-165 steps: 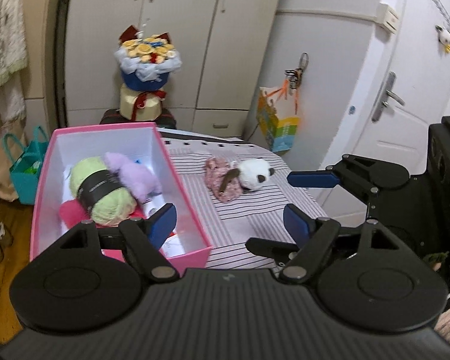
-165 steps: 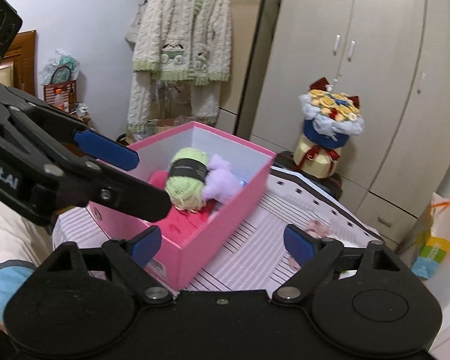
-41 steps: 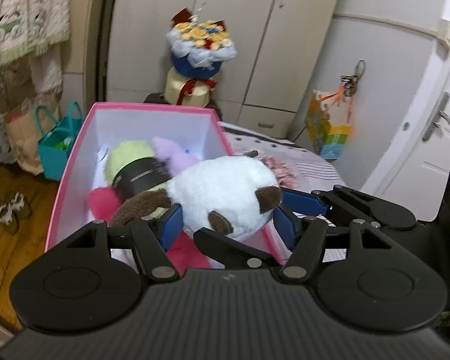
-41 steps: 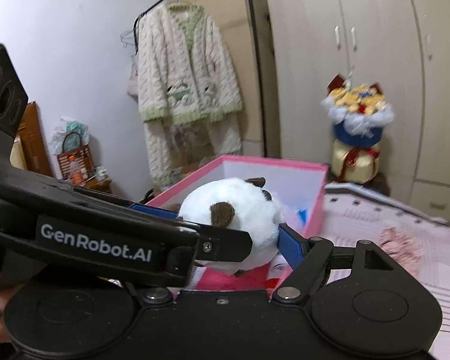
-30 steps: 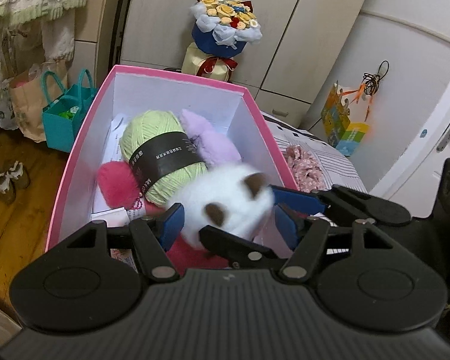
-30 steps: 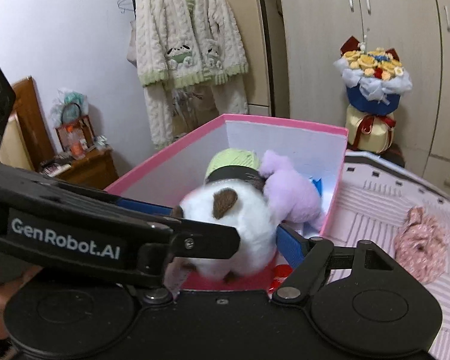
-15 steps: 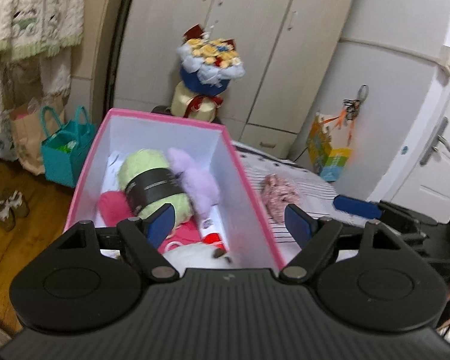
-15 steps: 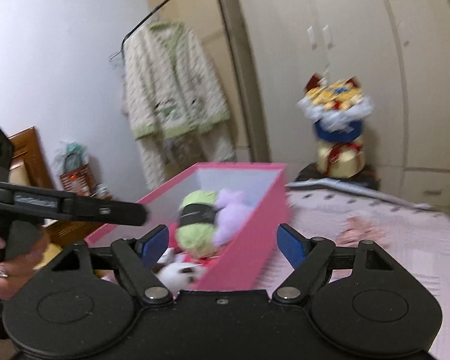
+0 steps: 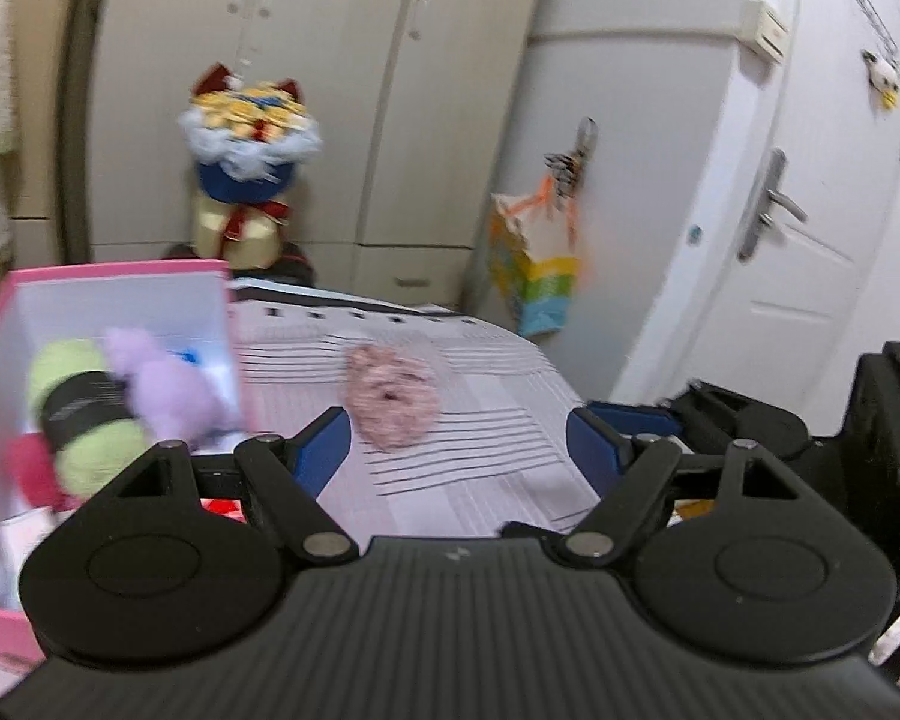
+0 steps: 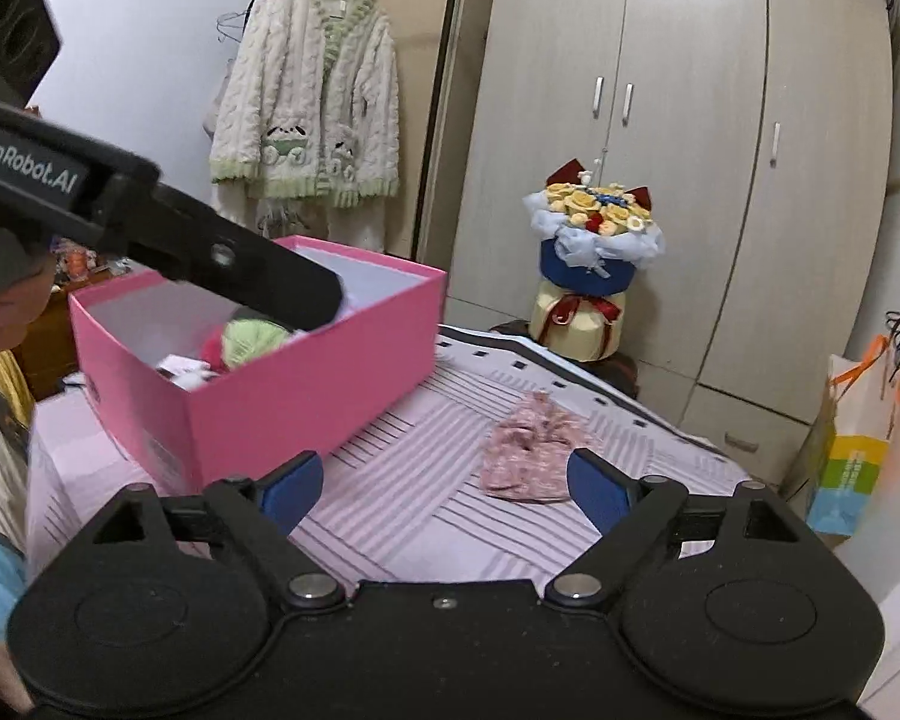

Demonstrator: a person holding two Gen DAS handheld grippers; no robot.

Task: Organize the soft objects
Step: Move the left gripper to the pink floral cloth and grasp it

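Observation:
A pink box (image 10: 306, 378) stands on the striped bed, also in the left wrist view (image 9: 120, 269). In it lie a green yarn ball (image 9: 84, 414), a purple plush (image 9: 168, 390) and a red fluffy thing (image 9: 27, 468). A pink fabric scrunchie (image 9: 393, 399) lies on the bedspread right of the box, also in the right wrist view (image 10: 531, 450). My left gripper (image 9: 456, 450) is open and empty, facing the scrunchie. My right gripper (image 10: 444, 486) is open and empty, above the bed near the scrunchie. The left gripper's body (image 10: 150, 222) reaches over the box.
A flower bouquet in a blue wrap (image 10: 594, 246) stands on a stool behind the bed. Wardrobe doors (image 10: 690, 120) fill the back. A colourful paper bag (image 9: 534, 276) hangs by a white door (image 9: 810, 210). A knitted cardigan (image 10: 306, 114) hangs at left.
The white panda plush was carried over the box and released into it. Both grippers opened and swung right toward the pink scrunchie on the bed.

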